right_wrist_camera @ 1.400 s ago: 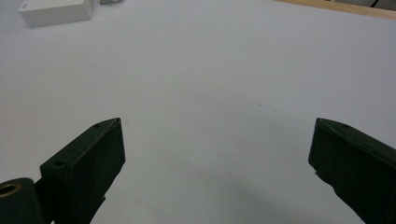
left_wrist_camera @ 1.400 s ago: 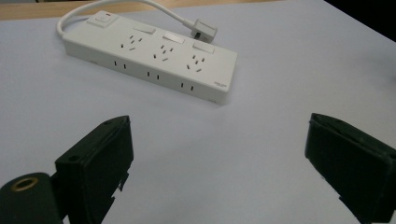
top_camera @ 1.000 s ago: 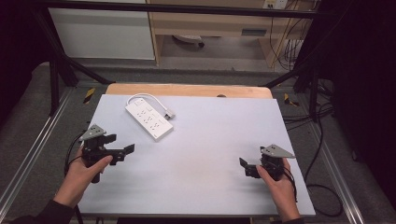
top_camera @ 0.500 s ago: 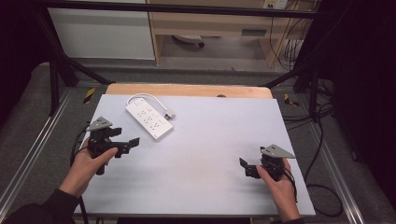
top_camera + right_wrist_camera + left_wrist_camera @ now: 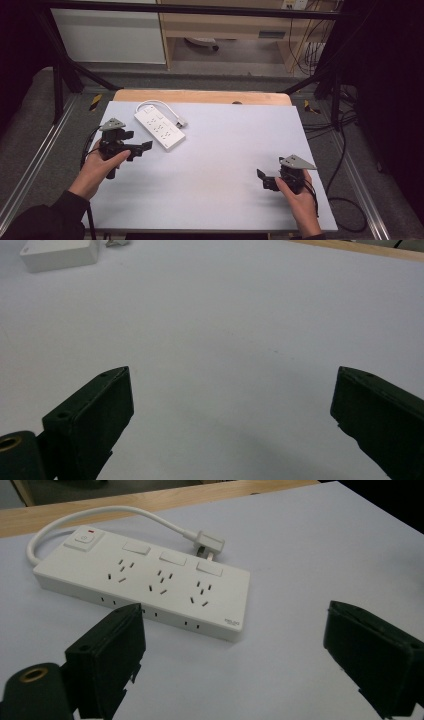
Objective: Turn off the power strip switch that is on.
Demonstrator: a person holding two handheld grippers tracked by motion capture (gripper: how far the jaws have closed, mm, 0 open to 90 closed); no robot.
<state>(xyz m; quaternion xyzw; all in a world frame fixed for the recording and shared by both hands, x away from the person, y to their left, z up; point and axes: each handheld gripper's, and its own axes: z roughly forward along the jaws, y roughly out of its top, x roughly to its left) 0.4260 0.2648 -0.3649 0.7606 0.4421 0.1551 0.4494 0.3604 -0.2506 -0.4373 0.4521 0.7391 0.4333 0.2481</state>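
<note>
From the high view, the white power strip (image 5: 160,127) lay at the far left of the pale table (image 5: 220,165), angled, with its short cord (image 5: 150,103) looping round the far end and the plug (image 5: 180,121) resting just beside its far long edge. The left gripper (image 5: 142,147) hovered just beside the strip's near long side, jaws spread and pointing at it, nothing held. The right gripper (image 5: 261,176) sat well apart at the near right, low over bare table, also spread and holding nothing.

On to the left gripper view: there was the power strip (image 5: 145,587) lying flat, switch end to the left, three socket groups across its top, and more sockets along the near side. It lay just past the wide-open jaws, closer to the left one, not touching either. By my reckoning, that's a stiff, light, smooth plastic body; the sure hold looks to be across its narrow width near the middle, pads on the two long sides, because the flexible cord (image 5: 115,515) and plug (image 5: 207,544) would drag and swing.

Finally the right gripper view: jaws stood far apart over plain tabletop, with just one corner of the power strip (image 5: 57,254) far off at the top left.
</note>
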